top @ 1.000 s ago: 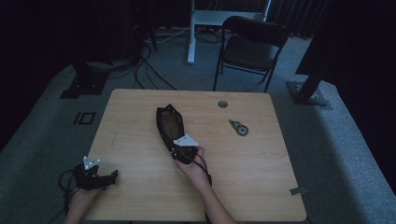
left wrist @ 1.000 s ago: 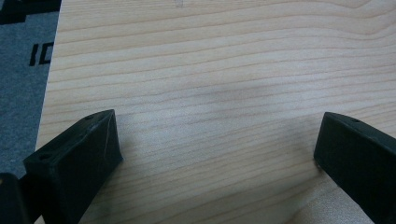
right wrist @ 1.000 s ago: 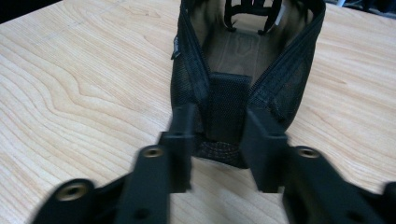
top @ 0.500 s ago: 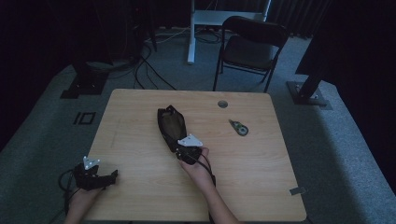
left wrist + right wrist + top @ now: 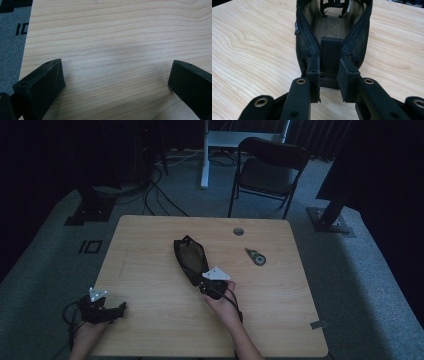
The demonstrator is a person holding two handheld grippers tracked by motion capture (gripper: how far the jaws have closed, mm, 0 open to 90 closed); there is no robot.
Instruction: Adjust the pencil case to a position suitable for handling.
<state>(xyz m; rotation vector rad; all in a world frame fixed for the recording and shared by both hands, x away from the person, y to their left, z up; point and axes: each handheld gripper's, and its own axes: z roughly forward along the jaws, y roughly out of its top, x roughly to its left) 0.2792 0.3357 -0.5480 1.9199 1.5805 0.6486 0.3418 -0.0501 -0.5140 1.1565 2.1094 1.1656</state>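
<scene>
A: We start with edges and clearance. The black mesh pouch (image 5: 189,259) lies near the middle of the tabletop (image 5: 150,250), well away from every edge, with bare wood on all sides of it. A small tape dispenser (image 5: 256,256) sits apart to its right, and a round cable hole (image 5: 238,231) lies near the far edge. A folding chair (image 5: 267,170) stands beyond that edge.

B: Any legible writing?

A: We see a small tag on the pouch's side seam in the right gripper view, too small to read. A dark mark on the floor beside the tabletop (image 5: 22,29) cannot be read either.

B: Hand pose?

A: The right hand-held gripper (image 5: 329,72) points along the pouch's length, forearm entering from the near edge. Its jaws are clenched on the pouch's near end, pinching the woven tab there. The left hand-held gripper (image 5: 115,82) rests at the near left corner, low over bare wood, jaws spread wide and released.
</scene>
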